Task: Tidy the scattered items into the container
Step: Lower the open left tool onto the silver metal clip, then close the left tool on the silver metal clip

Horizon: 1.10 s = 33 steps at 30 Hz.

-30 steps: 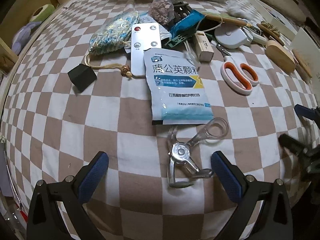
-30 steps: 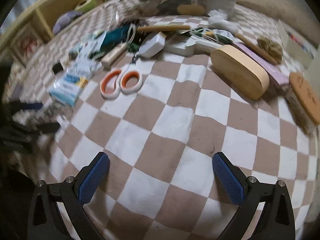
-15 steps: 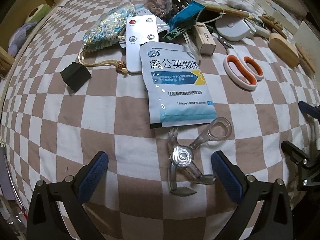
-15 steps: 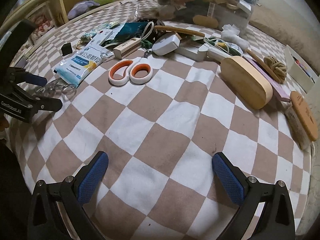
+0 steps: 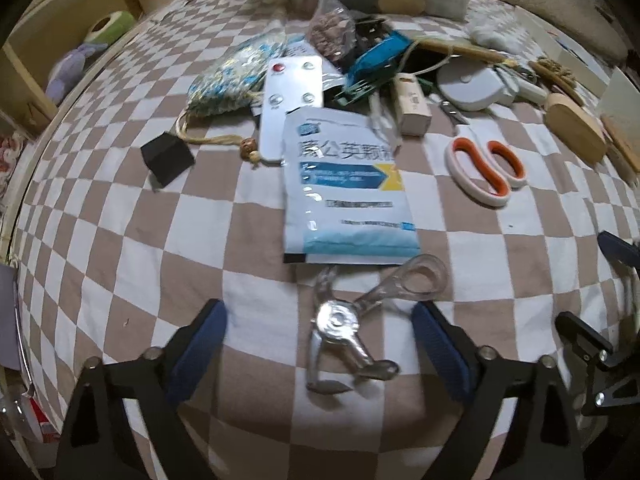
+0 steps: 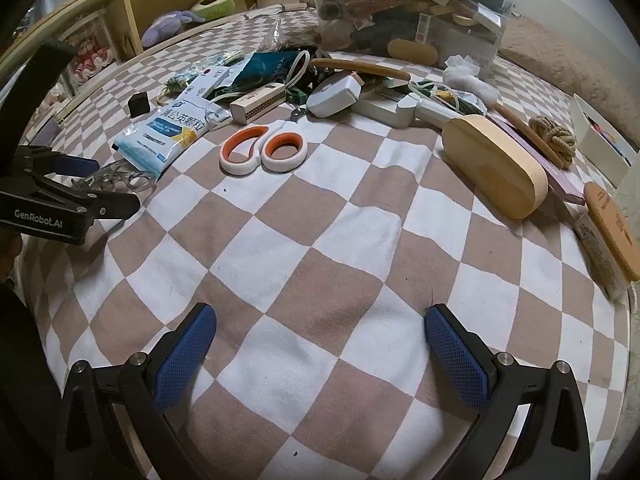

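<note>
A metal clipper with clear plastic handles [image 5: 344,324] lies on the checked cloth [image 5: 120,264] between the fingers of my left gripper [image 5: 318,316]. Its jaws are closing around the clipper, and the blue pads [image 5: 200,340] stand apart from it on both sides. In the right wrist view the left gripper [image 6: 106,186] hovers over the same clipper [image 6: 128,178] at the left edge. My right gripper [image 6: 320,314] is open over bare cloth with nothing between its fingers. The clear container [image 6: 408,12], full of items, stands at the back.
Beyond the clipper lie a blue-white sachet [image 5: 344,184], orange-handled scissors [image 5: 484,168], a white remote [image 5: 292,96], a patterned pouch [image 5: 232,76] and a black block [image 5: 166,158]. A wooden brush [image 6: 496,168] and a rope knot [image 6: 554,140] lie at the right.
The left gripper's fingers have drawn inward toward the clipper, which sits a little higher between them. The right wrist view has swung from a blurred sweep to a steady look at the cloth.
</note>
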Available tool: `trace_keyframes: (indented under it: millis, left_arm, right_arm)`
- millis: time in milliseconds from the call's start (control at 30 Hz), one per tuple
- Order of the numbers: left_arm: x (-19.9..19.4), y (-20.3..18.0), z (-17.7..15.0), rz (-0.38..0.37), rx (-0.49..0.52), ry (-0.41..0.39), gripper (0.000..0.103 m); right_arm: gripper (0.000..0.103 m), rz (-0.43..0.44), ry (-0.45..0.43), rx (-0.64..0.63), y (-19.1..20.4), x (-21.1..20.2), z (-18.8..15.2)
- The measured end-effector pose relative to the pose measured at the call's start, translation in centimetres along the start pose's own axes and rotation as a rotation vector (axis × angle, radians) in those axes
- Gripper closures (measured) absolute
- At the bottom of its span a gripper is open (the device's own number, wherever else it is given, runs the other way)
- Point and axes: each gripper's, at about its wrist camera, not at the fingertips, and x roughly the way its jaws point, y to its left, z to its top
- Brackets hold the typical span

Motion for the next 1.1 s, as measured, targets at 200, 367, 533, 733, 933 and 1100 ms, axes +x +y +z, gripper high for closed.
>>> trace_keyframes:
  millis: [200, 367, 533, 733, 933, 1100]
  left_arm:
    - [-1.1, -1.3, -0.8, -0.024, 0.062, -0.049, 0.052]
    - [-0.4, -1.9, 0.7, -0.057, 0.018, -0.082, 0.058]
    - [-0.4, -2.4, 1.2, -0.124, -0.04, -0.114, 0.064]
    - [-0.5, -1.4, 1.1, -0.194, -0.098, -0.144, 0.071]
    - [-0.9, -1.8, 0.8, -0.222, -0.091, -0.168, 0.073]
    - [-1.1, -1.7, 0.7, -0.267, -0.097, -0.18, 0.073]
  right_arm:
    - [0.0, 0.004, -0.006, -0.002, 0.0, 0.0, -0.1]
    - [0.0, -0.002, -0.001, -0.006, 0.0, 0.1, 0.0]
    - [0.0, -0.026, 0.012, 0.004, 0.3, 0.3, 0.5]
    - [0.0, -0.066, -0.006, 0.011, 1.3, 1.1, 1.9]
    - [0.0, -0.041, 0.0, 0.039, 1.3, 2.0, 3.8]
    - [0.0, -0.041, 0.01, 0.008, 2.4, 3.0, 5.6]
